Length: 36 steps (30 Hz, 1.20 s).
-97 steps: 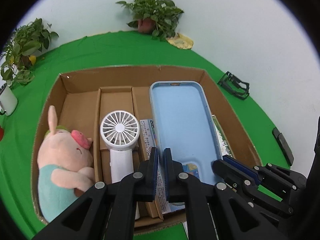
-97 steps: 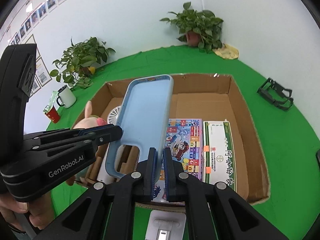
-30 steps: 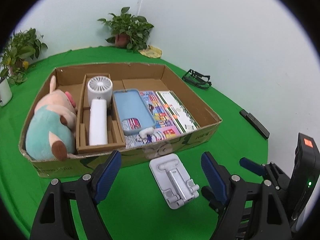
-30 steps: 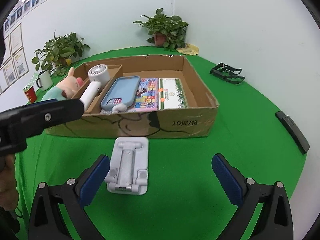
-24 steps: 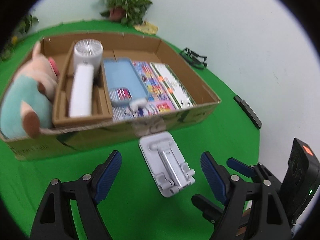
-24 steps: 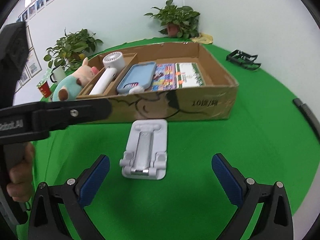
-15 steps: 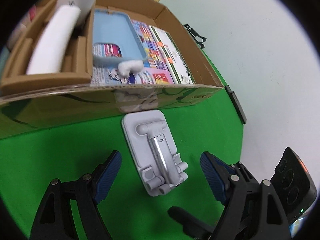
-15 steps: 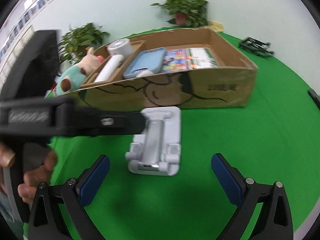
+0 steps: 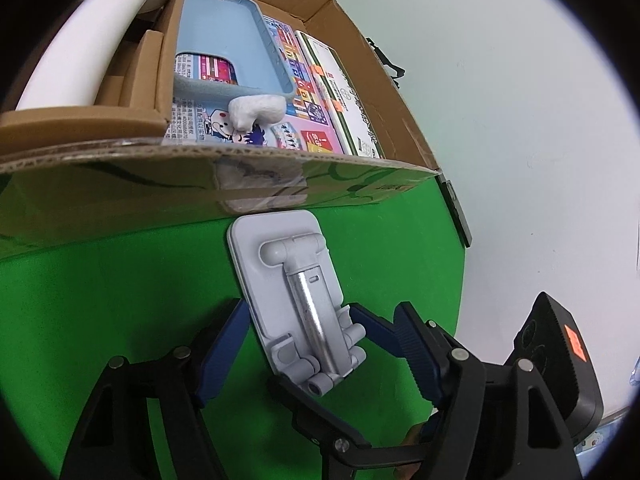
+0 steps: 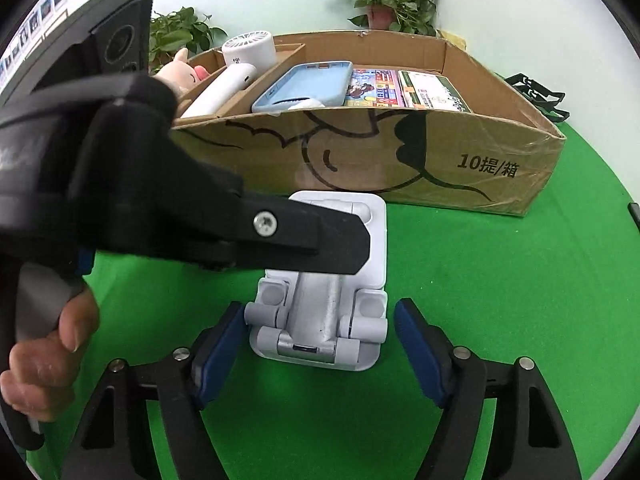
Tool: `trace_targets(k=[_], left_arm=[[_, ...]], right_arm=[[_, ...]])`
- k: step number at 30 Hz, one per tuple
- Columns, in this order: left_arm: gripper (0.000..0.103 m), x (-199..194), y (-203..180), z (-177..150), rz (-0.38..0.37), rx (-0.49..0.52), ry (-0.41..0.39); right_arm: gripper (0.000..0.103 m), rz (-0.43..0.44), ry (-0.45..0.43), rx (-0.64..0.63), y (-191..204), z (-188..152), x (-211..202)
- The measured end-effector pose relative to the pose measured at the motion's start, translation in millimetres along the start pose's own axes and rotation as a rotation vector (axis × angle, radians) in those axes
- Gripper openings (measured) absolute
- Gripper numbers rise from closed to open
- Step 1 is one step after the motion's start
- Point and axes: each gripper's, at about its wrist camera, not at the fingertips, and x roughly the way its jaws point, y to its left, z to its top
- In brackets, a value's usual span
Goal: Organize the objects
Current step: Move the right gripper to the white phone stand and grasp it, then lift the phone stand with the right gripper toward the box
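Note:
A folded white phone stand (image 9: pixel 296 296) lies flat on the green cloth in front of the cardboard box (image 9: pixel 120 184). It also shows in the right wrist view (image 10: pixel 328 320). My left gripper (image 9: pixel 320 348) is open, with its blue pads on either side of the stand's near end. My right gripper (image 10: pixel 320 348) is open too, straddling the stand's hinged end from the front. The left gripper's black arm (image 10: pixel 200 224) crosses over the stand in the right wrist view. In the box lie a blue phone case (image 9: pixel 224 36), a white fan (image 10: pixel 240 64) and a pig plush (image 10: pixel 180 72).
Two flat printed boxes (image 10: pixel 404 88) lie in the box's right part. Potted plants (image 10: pixel 384 0) stand behind the box by the wall. A black wire holder (image 10: pixel 540 92) sits at the right, and a dark flat bar (image 9: pixel 456 212) lies near the cloth's edge.
Earlier the blue phone case was held over the box; it now lies inside. Both grippers opened, drew back, then came down and closed in around the white phone stand.

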Motion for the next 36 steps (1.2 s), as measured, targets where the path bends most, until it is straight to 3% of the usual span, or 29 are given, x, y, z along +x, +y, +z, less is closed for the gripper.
trace_targets(k=[5, 9, 18, 25, 30, 36], left_arm=[[0.070, 0, -8, -9, 0.005, 0.014, 0.004], [0.052, 1, -8, -15, 0.033, -0.025, -0.009], [0.036, -2, -13, -32, 0.046, -0.056, 0.012], [0.035, -4, -11, -37, 0.029, -0.100, 0.017], [0.031, -10, -23, -37, 0.046, -0.063, 0.004], [0.031, -28, -47, -26, 0.040, -0.005, -0.043]], right_arm=[[0.066, -0.020, 0.005, 0.005, 5, -7, -6], [0.066, -0.022, 0.017, 0.029, 6, -18, -16], [0.066, 0.069, 0.020, 0.152, -6, -27, -32], [0.066, 0.091, 0.019, 0.180, 1, -38, -44], [0.065, 0.101, 0.013, 0.203, -14, -38, -36], [0.065, 0.064, -0.057, 0.173, -12, -26, -53]])
